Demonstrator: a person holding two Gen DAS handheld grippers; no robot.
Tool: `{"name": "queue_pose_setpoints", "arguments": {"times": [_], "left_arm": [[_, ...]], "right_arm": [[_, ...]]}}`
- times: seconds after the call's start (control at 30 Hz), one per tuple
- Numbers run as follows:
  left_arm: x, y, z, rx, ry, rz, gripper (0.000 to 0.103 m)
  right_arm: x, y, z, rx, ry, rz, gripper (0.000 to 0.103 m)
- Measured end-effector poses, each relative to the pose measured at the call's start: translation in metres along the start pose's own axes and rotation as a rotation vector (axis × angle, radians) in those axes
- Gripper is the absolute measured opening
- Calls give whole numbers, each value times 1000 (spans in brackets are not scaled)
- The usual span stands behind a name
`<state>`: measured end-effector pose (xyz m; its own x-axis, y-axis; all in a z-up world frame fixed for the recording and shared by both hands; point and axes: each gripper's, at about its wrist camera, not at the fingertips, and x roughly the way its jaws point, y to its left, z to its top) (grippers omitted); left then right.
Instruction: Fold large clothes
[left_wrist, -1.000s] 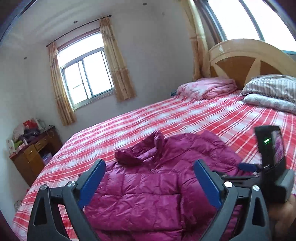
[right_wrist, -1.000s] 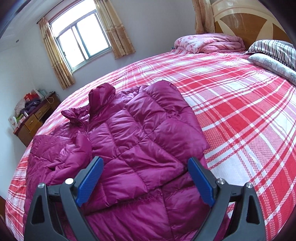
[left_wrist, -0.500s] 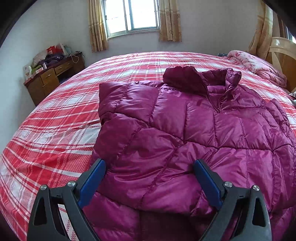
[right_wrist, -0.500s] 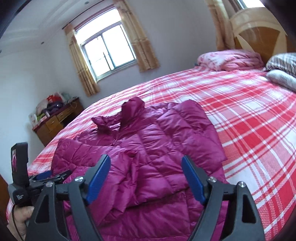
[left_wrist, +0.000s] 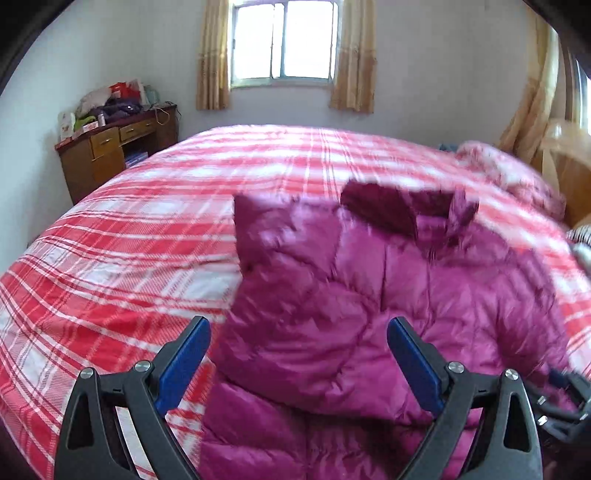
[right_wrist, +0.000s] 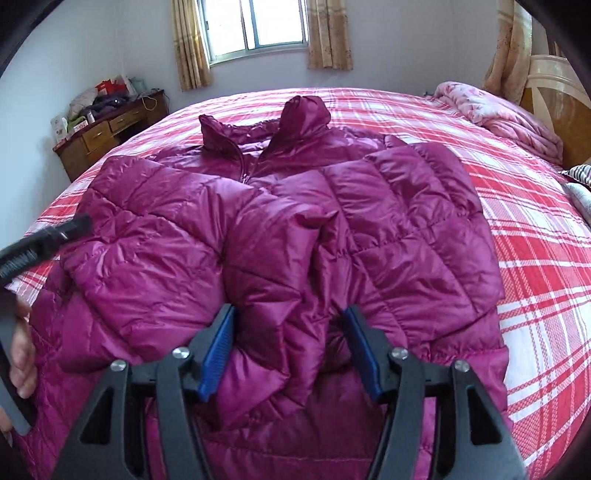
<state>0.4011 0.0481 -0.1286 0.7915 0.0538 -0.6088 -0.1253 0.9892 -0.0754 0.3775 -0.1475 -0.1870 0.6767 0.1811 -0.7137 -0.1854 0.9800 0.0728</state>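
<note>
A magenta quilted puffer jacket (right_wrist: 280, 229) lies face up on the red plaid bed (right_wrist: 535, 258), collar toward the window, both sleeves folded over its front. My right gripper (right_wrist: 290, 350) is open, its blue pads on either side of the folded sleeve ends near the hem. My left gripper (left_wrist: 297, 360) is open and empty above the jacket's (left_wrist: 369, 302) left edge; that view is blurred. The left gripper's body (right_wrist: 40, 243) and the hand holding it show at the left edge of the right wrist view.
A wooden dresser (right_wrist: 107, 136) with clutter on top stands left of the bed. A window with tan curtains (right_wrist: 258, 26) is behind. A pink folded quilt (right_wrist: 498, 114) and the headboard (right_wrist: 554, 85) are at right.
The left gripper has swung left and lifted back, so its view shows more bed. The right gripper has come down and centred over the folded sleeves, its jaws narrower than before.
</note>
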Motion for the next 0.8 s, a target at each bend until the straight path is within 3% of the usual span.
{"name": "queue_pose_setpoints", "arguments": {"times": [0.1, 0.23, 0.4, 0.5, 0.63, 0.8], "left_arm": [[-9, 0, 25, -52, -47, -79, 97], [11, -29, 51, 34, -27, -153, 97], [72, -32, 40, 62, 105, -38, 97], [99, -19, 20, 24, 188, -25, 97], [106, -15, 9, -6, 207, -46, 97], [110, -25, 7, 45, 220, -1, 99]], "right_arm": [[-2, -2, 0, 17, -11, 12, 61], [-2, -3, 2, 25, -15, 20, 61], [-4, -7, 0, 44, -27, 34, 61], [-4, -8, 0, 49, -24, 42, 61], [-3, -8, 1, 53, -22, 45, 61], [-11, -17, 0, 96, -51, 54, 61]]}}
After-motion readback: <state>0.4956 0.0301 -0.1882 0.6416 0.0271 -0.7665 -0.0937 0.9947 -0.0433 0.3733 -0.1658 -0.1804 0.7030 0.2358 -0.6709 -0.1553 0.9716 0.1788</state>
